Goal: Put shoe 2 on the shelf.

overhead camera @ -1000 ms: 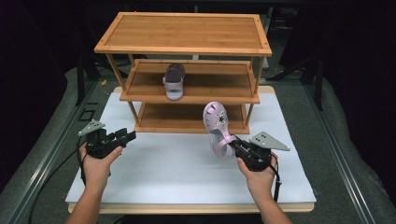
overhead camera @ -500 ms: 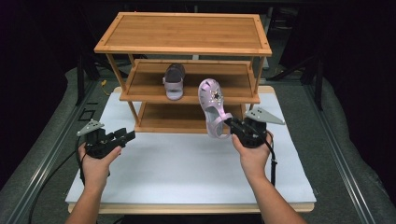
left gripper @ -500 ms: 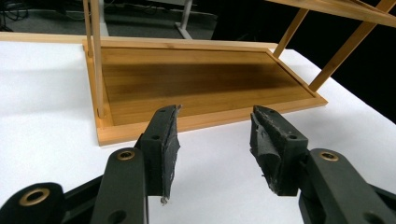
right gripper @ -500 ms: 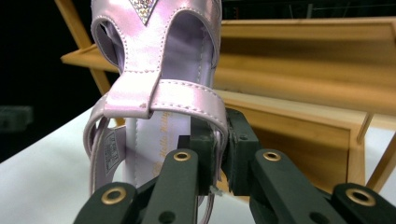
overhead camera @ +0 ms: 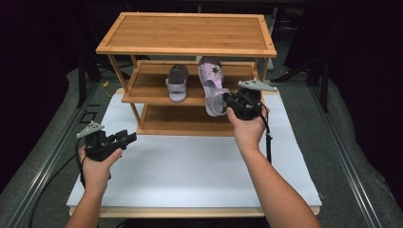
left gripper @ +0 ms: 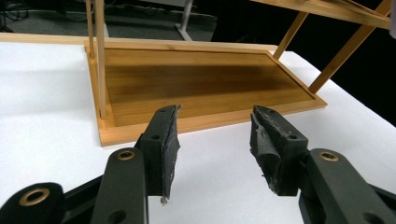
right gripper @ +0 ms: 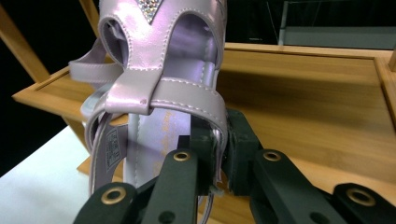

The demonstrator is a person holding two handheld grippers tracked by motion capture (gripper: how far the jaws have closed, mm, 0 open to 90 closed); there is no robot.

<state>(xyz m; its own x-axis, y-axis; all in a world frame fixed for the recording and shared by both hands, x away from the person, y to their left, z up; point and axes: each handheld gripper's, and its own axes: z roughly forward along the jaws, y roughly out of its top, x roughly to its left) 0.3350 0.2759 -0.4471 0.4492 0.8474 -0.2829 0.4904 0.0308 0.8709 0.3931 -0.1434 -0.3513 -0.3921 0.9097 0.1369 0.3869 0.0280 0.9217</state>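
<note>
Right gripper (overhead camera: 227,100): raised at the rack's middle shelf (overhead camera: 152,90), jaws clamped on the heel strap of the pink sandal (overhead camera: 212,84), held over the shelf. Left gripper (overhead camera: 124,137): low over the white board (overhead camera: 190,166), jaws apart, empty. Middle shelf holds a second sandal (overhead camera: 177,81).

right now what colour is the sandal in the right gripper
Shiny pale lilac sandal, clearest in the right gripper view.
</note>
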